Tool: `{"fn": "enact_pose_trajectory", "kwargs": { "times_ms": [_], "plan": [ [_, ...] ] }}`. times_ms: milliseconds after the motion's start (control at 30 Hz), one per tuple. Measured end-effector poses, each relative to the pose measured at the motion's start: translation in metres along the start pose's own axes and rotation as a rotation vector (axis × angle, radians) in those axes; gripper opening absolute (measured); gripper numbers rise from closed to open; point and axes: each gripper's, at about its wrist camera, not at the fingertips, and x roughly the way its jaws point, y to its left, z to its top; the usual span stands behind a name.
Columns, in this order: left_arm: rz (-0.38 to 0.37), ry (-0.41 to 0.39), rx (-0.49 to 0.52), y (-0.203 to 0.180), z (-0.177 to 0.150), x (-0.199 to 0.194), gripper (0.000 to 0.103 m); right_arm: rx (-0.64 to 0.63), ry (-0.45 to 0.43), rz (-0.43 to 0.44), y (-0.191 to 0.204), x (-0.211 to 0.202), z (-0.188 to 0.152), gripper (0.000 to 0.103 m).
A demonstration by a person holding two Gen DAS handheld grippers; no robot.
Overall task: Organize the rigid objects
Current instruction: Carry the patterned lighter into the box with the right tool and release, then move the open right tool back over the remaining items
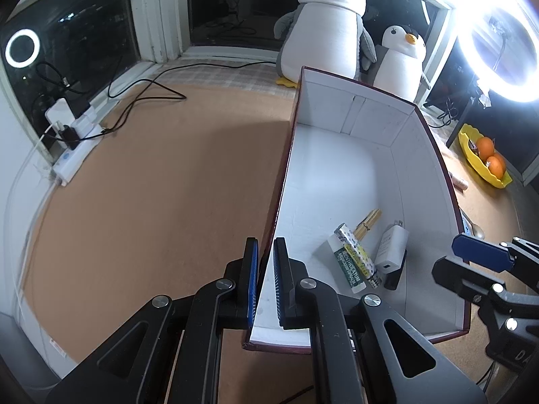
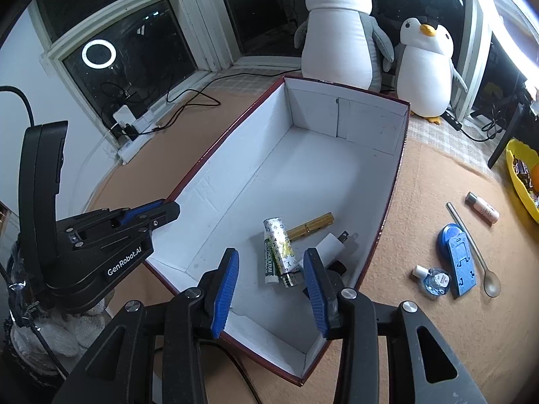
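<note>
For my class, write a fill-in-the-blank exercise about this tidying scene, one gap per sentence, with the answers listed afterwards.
1. The left gripper is clamped on the box's ____.
2. The white charger lies ____ the box.
3. The metal spoon lies on the table ____ the box.
4. The right gripper's jaws stand ____, holding nothing.

Answers: wall; inside; outside; open

Tubes [image 2: 279,250], charger [image 2: 331,244] in box [image 2: 235,155]; spoon [image 2: 471,245], clip [image 2: 456,259] on table right of box.
</note>
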Motion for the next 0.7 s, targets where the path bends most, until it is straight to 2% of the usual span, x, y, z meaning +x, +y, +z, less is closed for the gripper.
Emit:
{"fn": "enact_pose_trajectory", "kwargs": {
  "times_ms": [233,700],
  "plan": [
    [-0.003,0.005,0.005,0.001,0.000,-0.001,0.008,0.047,-0.028,-0.028,-0.020,-0.015,-0.005,0.040],
    [-0.009,0.013,0.019,-0.001,0.002,-0.004,0.007,0.233,-0.054,-0.073,-0.087,-0.032,-0.023,0.040]
  ]
}}
